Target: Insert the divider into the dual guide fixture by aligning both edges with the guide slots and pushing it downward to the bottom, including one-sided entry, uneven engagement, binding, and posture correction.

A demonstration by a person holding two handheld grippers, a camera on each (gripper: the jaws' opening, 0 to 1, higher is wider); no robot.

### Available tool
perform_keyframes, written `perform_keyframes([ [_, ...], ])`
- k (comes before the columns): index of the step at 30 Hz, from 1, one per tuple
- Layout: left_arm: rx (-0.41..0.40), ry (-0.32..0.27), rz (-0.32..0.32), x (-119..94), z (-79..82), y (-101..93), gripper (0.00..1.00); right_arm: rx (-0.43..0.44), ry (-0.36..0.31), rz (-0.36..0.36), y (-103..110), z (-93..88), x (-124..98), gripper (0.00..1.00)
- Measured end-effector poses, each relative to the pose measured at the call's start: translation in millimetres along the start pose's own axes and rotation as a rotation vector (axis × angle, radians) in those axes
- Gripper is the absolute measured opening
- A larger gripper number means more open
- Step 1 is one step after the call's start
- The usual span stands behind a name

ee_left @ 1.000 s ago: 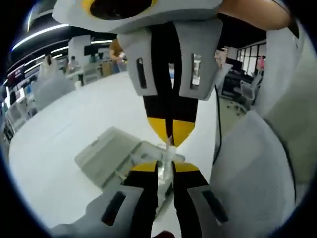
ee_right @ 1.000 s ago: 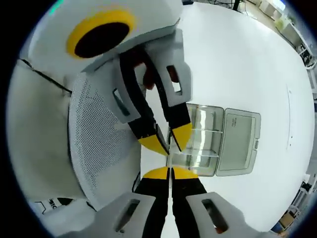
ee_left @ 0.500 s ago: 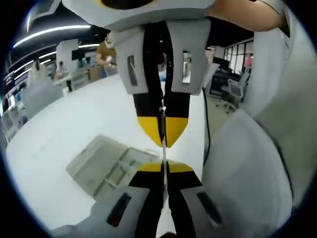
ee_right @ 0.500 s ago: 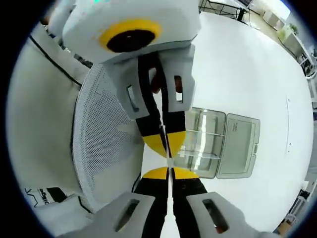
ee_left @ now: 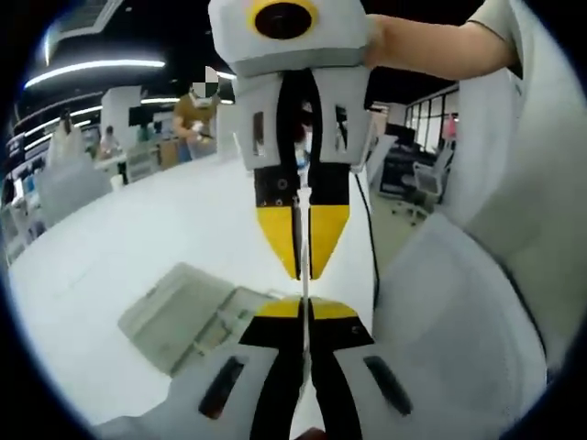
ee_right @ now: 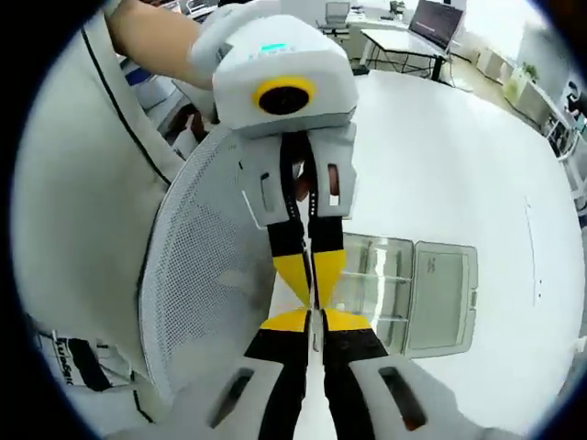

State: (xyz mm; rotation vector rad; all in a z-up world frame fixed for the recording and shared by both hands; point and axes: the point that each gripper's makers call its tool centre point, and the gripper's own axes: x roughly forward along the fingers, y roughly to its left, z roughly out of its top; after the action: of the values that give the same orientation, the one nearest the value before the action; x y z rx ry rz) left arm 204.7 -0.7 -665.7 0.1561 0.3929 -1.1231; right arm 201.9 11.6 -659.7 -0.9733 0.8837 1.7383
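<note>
Left gripper view: both tongs (ee_left: 304, 307) still pinching the clear divider (ee_left: 302, 240), now higher above the fixture (ee_right: 417, 289).

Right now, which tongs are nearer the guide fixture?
Left, narrowly. The left tongs lie alongside the fixture; the right tongs meet them tip to tip, both shut on the divider.

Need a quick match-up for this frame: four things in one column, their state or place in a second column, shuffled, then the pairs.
Things
1. divider
2. fixture box
3. box lid
4. table

States
A. white, bears the box
B. thin, clear, pinched edge-on between both grippers, held above the box
C. swung open, lying flat beside the compartments
D. clear, with cross partitions inside

Pairs: 1-B, 2-D, 3-C, 4-A

The left gripper and the right gripper meet tip to tip.
</note>
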Motion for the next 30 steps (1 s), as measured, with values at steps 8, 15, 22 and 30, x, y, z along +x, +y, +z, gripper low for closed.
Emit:
perform_keyframes([
  [8, -0.016, -0.042, -0.006, -2.5, 5.6, -2.4, 0.00, 0.066, -0.078, 0.024, -0.2, -0.2, -1.7, 0.01],
  [15, -0.052, -0.086, -0.004, -6.7, 11.0, -1.4, 0.00, 0.112, -0.157, 0.031, -2.1, -0.1, -1.9, 0.01],
  [22, -0.058, -0.094, -0.009, -7.4, 9.5, 0.3, 0.00, 0.125, -0.203, 0.038, -1.6, 0.2, -0.4, 0.00],
  [30, -0.084, -0.116, -0.036, -8.6, 7.3, -1.3, 0.00, 0.129, -0.280, 0.077, 3.7, 2.9, -1.3, 0.00],
])
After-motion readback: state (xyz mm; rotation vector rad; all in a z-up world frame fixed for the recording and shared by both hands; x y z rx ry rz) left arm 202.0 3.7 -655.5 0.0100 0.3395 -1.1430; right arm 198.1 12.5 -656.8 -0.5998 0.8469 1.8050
